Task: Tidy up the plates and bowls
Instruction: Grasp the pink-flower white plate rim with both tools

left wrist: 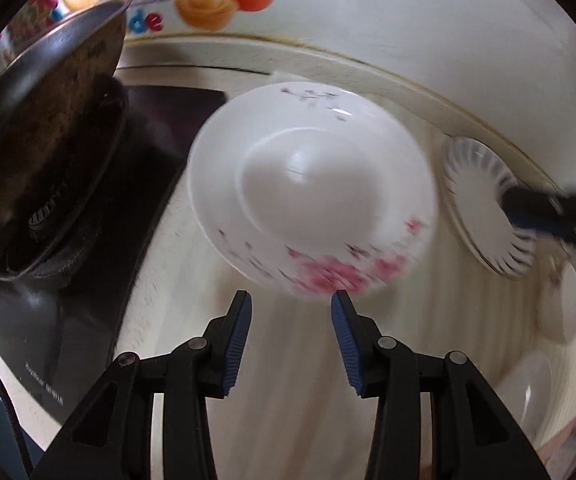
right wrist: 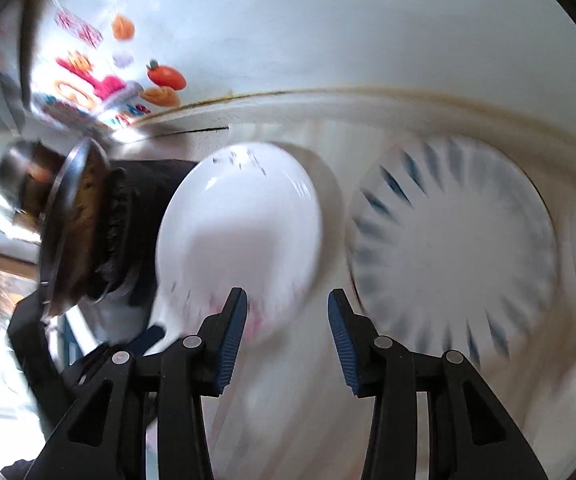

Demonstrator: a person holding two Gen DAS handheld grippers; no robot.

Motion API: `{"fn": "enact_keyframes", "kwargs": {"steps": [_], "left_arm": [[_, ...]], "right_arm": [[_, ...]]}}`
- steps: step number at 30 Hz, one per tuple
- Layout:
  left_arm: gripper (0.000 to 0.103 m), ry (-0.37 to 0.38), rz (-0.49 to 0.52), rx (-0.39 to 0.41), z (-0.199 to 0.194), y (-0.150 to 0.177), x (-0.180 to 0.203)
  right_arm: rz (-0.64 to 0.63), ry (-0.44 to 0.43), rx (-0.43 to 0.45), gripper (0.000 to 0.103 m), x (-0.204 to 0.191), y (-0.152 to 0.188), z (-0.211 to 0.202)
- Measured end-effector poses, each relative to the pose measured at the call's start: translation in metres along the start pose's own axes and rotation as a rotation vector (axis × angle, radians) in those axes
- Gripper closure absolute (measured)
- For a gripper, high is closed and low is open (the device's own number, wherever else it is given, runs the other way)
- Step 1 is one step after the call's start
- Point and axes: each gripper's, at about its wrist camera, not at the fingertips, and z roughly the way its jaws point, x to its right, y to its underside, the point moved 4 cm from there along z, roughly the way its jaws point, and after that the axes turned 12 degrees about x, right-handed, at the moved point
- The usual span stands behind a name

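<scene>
While floral plate (left wrist: 312, 196) lies on counter, both hand-held grippers (left wrist: 291, 300) (right wrist: 287, 298) gape empty.

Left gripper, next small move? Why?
Probably ease the left gripper forward to straddle the near rim of the floral plate: its jaws are open and empty, lined up just short of that rim, and the plate lies flat on the counter.

From my left gripper (left wrist: 291, 300) the flowered plate (left wrist: 312, 188) sits straight ahead on the counter (left wrist: 288, 360), jaws apart and just short of its near rim. Stove (left wrist: 100, 184) with a pan (left wrist: 48, 120) on it is off to the left. Ribbed plate (left wrist: 484, 208) lies to the right by the wall (left wrist: 408, 20), my right gripper (right wrist: 284, 300) reaching over it.
</scene>
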Motion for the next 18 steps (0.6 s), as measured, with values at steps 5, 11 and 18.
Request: {"fn": "enact_keyframes", "kwargs": {"steps": [5, 11, 18], "left_arm": [[0.064, -0.031, -0.052, -0.03, 0.027, -0.013, -0.018], [0.064, -0.023, -0.099, -0.072, 0.052, -0.016, -0.035], [0.071, -0.025, -0.111, -0.025, 0.056, -0.023, -0.041]], "right_arm": [[-0.087, 0.073, -0.046, 0.058, -0.004, -0.039, 0.06], [-0.056, 0.08, -0.086, 0.063, 0.012, -0.064, 0.109], [-0.014, -0.037, -0.103, 0.079, 0.014, -0.072, 0.127]]}}
